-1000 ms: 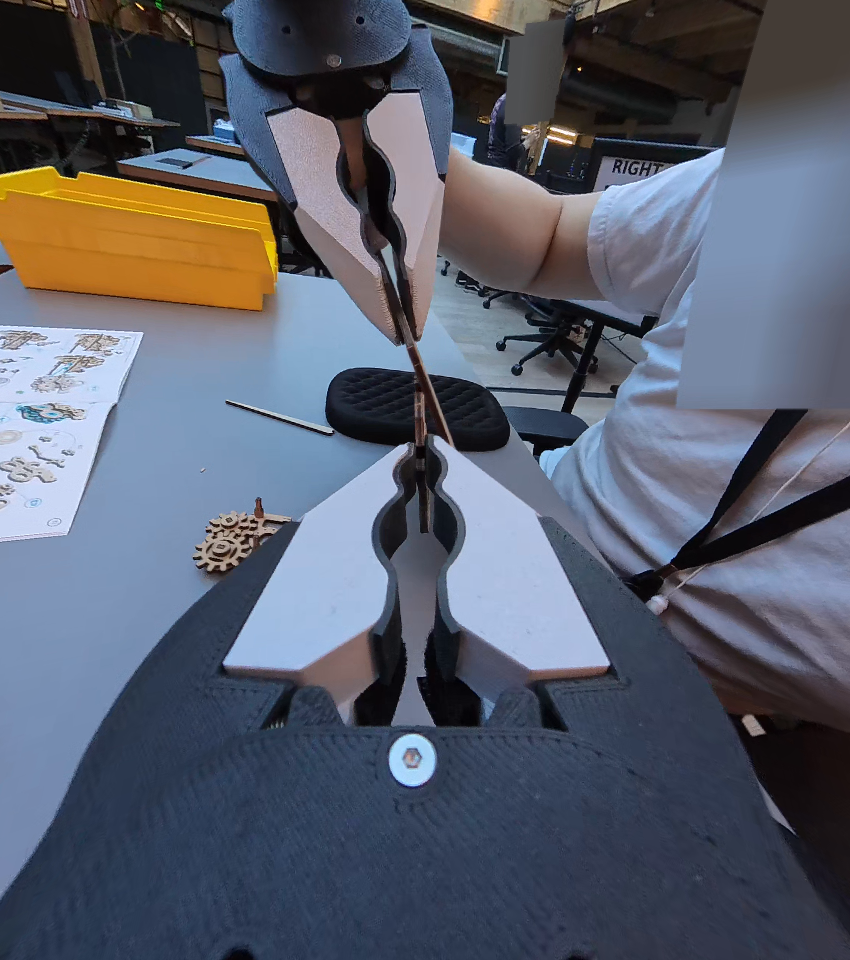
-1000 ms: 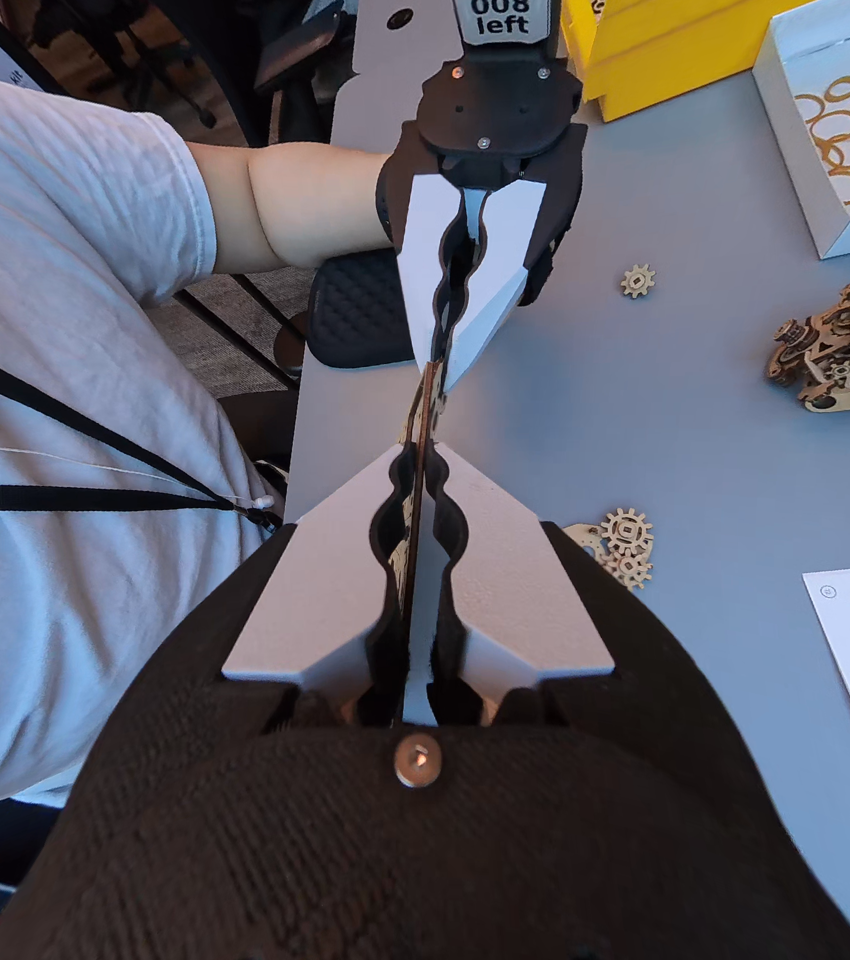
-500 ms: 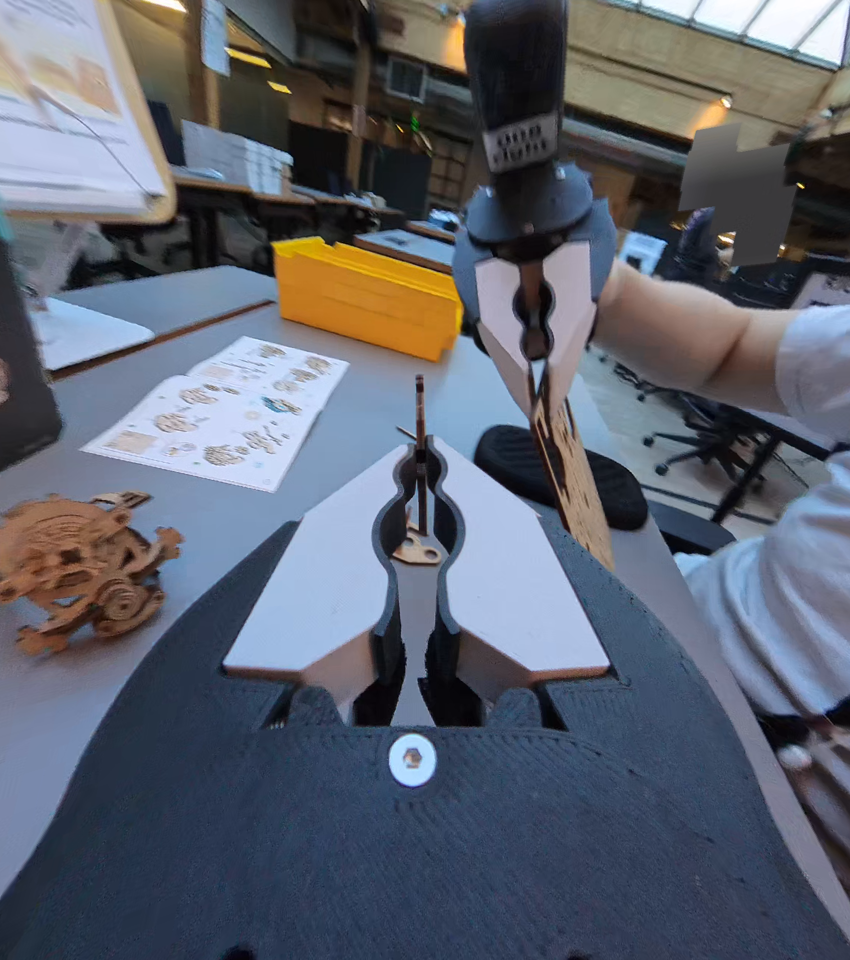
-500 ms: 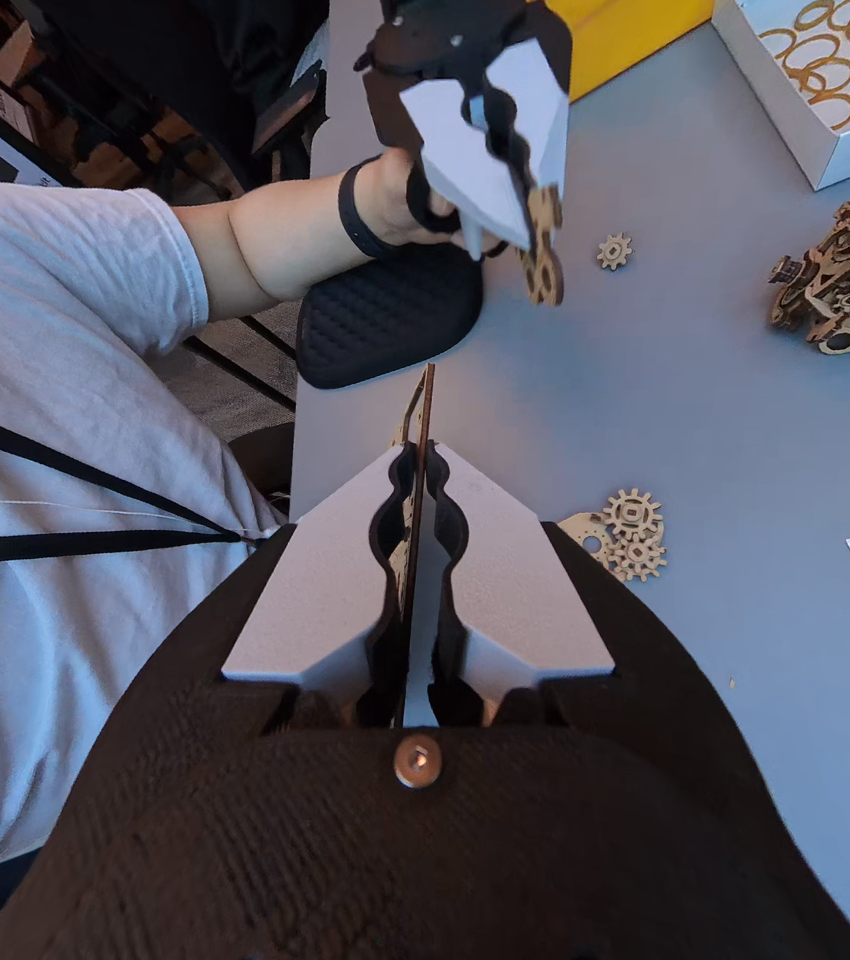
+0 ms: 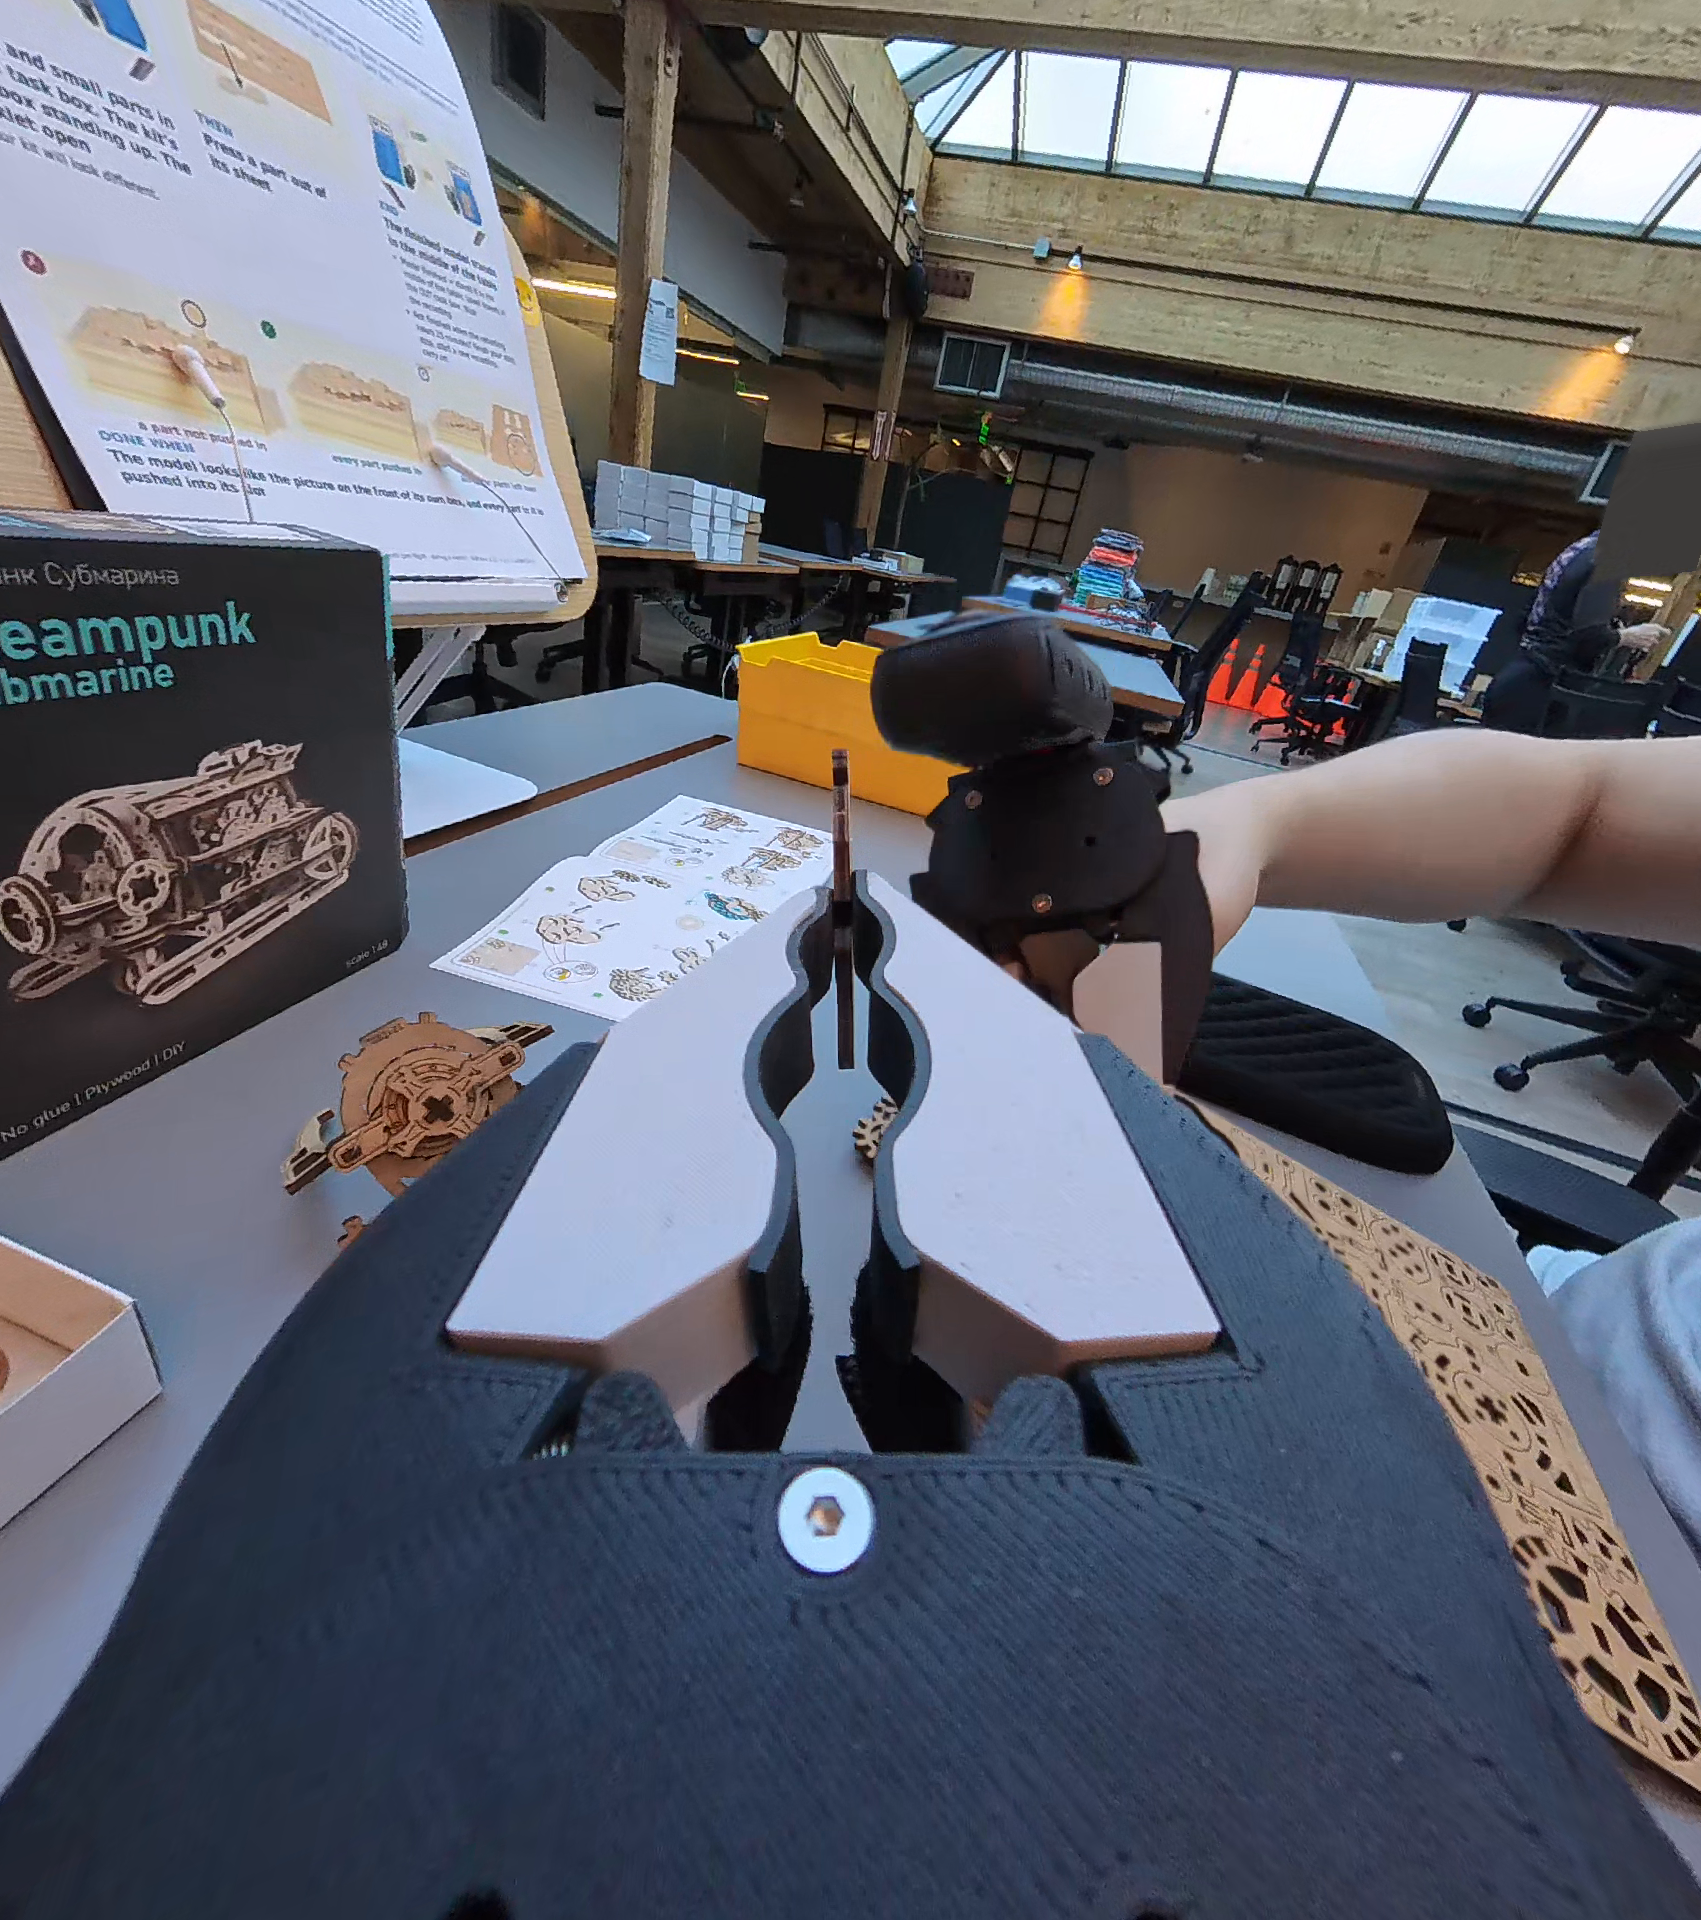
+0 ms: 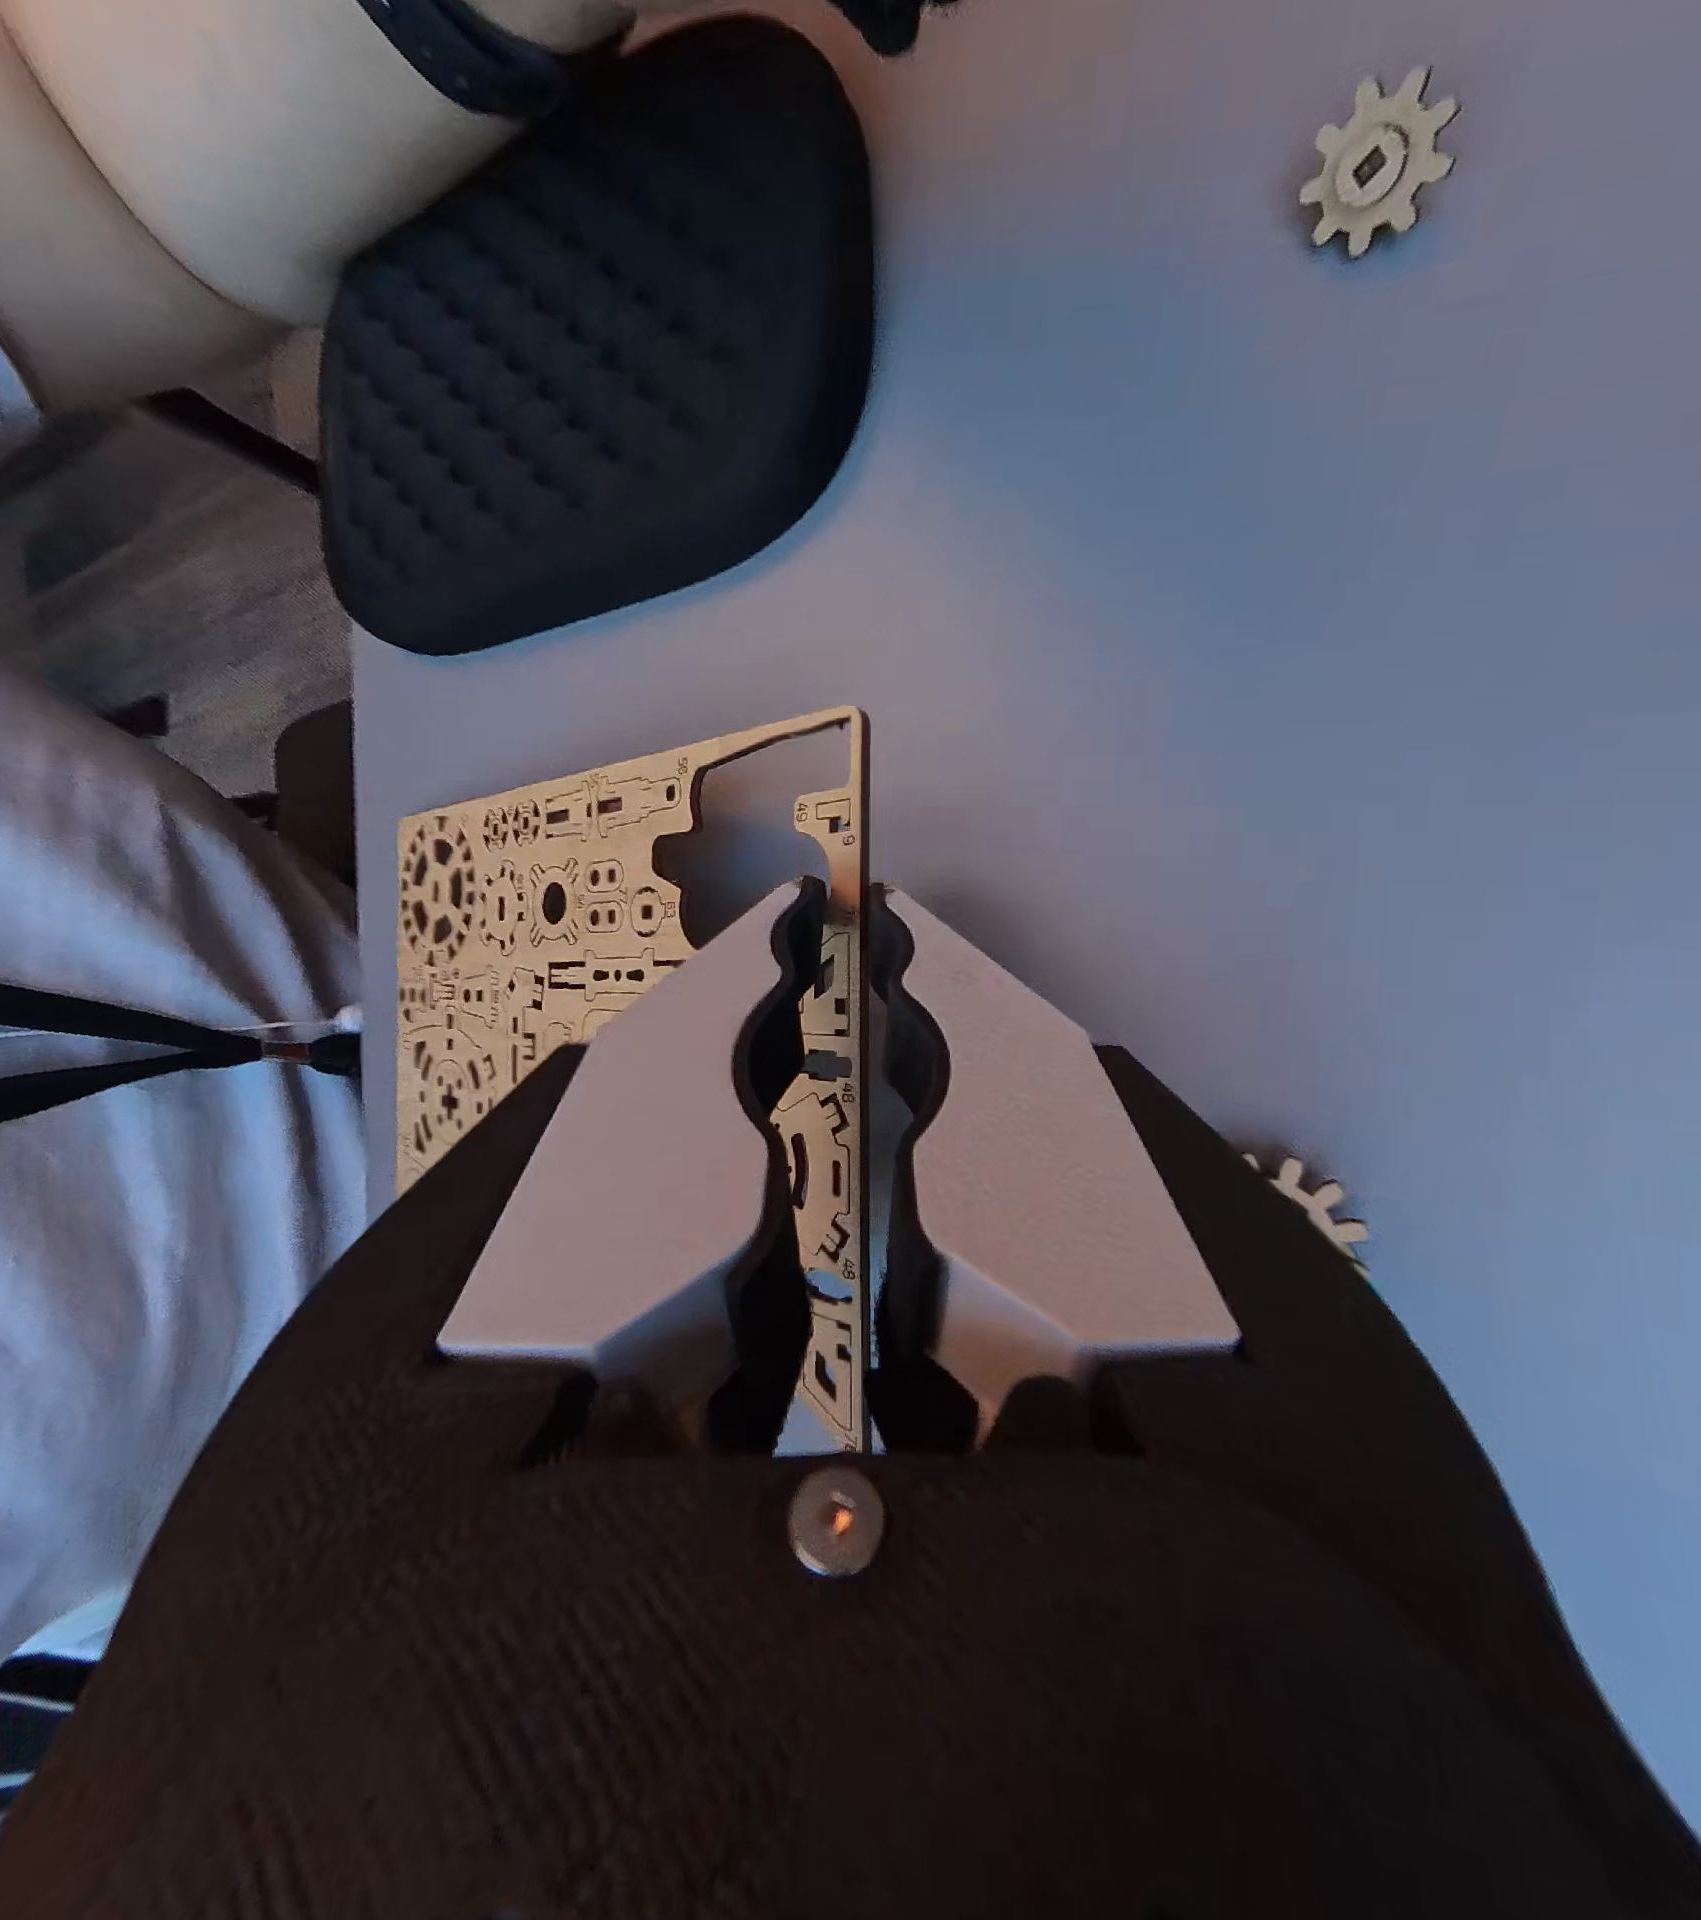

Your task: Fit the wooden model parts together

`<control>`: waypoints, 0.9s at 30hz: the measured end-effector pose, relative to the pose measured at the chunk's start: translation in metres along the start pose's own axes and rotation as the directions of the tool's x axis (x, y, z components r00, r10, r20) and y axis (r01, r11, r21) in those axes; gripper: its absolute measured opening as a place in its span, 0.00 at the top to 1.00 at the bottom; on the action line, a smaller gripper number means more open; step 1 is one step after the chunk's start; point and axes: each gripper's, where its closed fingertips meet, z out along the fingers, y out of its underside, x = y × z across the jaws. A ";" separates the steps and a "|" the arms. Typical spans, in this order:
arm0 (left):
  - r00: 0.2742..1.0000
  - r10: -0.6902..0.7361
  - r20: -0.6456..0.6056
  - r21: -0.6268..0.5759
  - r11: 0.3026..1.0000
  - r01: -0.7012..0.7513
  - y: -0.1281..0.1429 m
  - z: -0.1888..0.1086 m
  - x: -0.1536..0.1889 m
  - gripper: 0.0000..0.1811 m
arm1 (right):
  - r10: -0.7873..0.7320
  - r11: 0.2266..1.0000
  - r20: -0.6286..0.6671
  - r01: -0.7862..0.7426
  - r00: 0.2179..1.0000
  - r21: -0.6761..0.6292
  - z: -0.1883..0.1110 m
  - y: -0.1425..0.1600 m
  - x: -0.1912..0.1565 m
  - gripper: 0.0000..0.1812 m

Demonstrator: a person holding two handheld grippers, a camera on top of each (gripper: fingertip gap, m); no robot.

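Observation:
My left gripper [image 5: 844, 894] is shut on a small flat wooden part [image 5: 841, 831], seen edge-on and sticking up past the fingertips. My right gripper [image 6: 843, 888] points down at the table's near edge over a laser-cut plywood sheet [image 6: 555, 904]. The sheet shows its face and lies about flat. Its thin right border runs through the narrow gap between the jaws, which do not pinch it. The sheet also shows in the left wrist view [image 5: 1448, 1403], below the right gripper's black body [image 5: 1043, 831]. A partly built wooden model [image 5: 410, 1101] sits on the table left of my left gripper.
The kit box [image 5: 129, 810] stands at the left with a clipboard stand [image 5: 254, 281] behind it. An open booklet [image 5: 659, 904], yellow bin [image 5: 804, 727] and white tray [image 5: 46, 1403] are nearby. A black wrist rest [image 6: 597, 343] and loose gears [image 6: 1381, 161] lie on the grey table. Spacing between my two grippers at the tips: around 15 cm.
The two grippers have parted. The left one turned left with its small part. The right one dropped to the table edge, the sheet went from upright to flat, and its jaws eased apart.

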 end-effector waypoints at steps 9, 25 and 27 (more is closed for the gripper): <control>1.000 -0.002 -0.008 0.002 1.000 0.002 0.001 0.000 0.000 1.00 | -0.238 0.967 -0.227 0.253 0.945 0.041 -0.011 -0.012 0.013 0.88; 0.863 -0.489 -0.130 -0.128 0.871 0.474 0.015 0.054 0.045 1.00 | -0.267 0.501 -0.900 0.848 0.343 0.175 -0.170 0.017 -0.027 0.81; 0.827 -0.548 -0.122 -0.123 0.835 0.536 0.016 0.073 0.051 1.00 | -0.274 0.457 -0.916 0.878 0.293 0.143 -0.170 0.006 -0.029 0.81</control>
